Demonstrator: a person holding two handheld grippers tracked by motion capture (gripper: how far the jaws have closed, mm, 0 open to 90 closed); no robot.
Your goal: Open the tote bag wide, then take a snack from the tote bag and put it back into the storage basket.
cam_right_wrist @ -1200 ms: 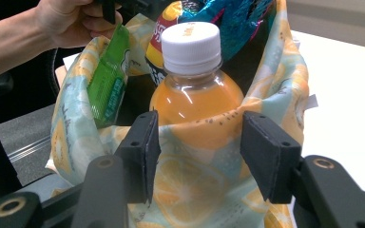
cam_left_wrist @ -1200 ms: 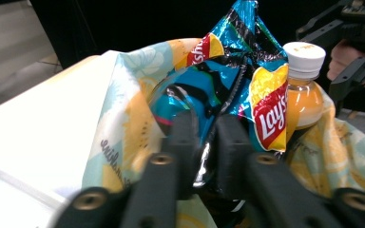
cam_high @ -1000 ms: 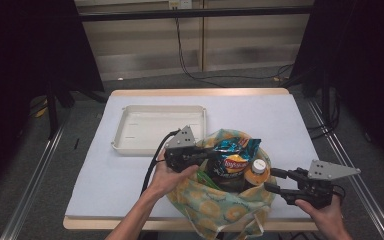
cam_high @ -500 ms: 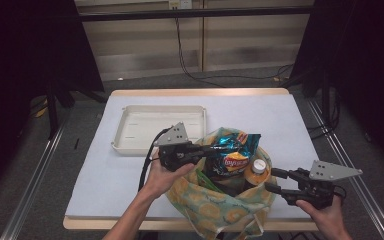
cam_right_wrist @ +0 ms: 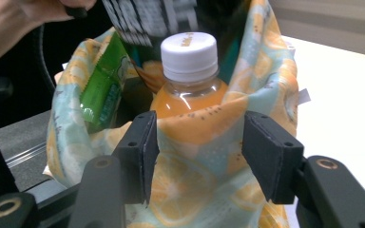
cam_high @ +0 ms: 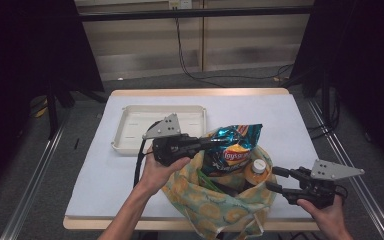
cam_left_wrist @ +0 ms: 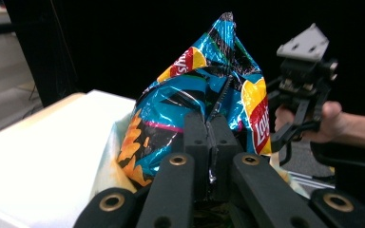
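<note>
The left gripper is pinching the crimped top seam of the chip bag, jaws clamped flat on the foil, and is holding it half out of the tote at the near edge of the bench. Gripping the seam is giving a firm hold without crushing what is inside. The tray is lying just beyond the hand, probably where the bag is heading.

The right gripper is standing partly open around the tote's cloth rim in front of the bottle; its jaws have just been opening a little, with cloth between them but the pads not clearly pressing. It is likely steadying the tote so the mouth stays open.

The chip bag is showing the red and yellow Lay's logo. The bottle's white cap is bearing faint lettering, too small to read. A green packet beside the bottle is showing print that is also unreadable.
</note>
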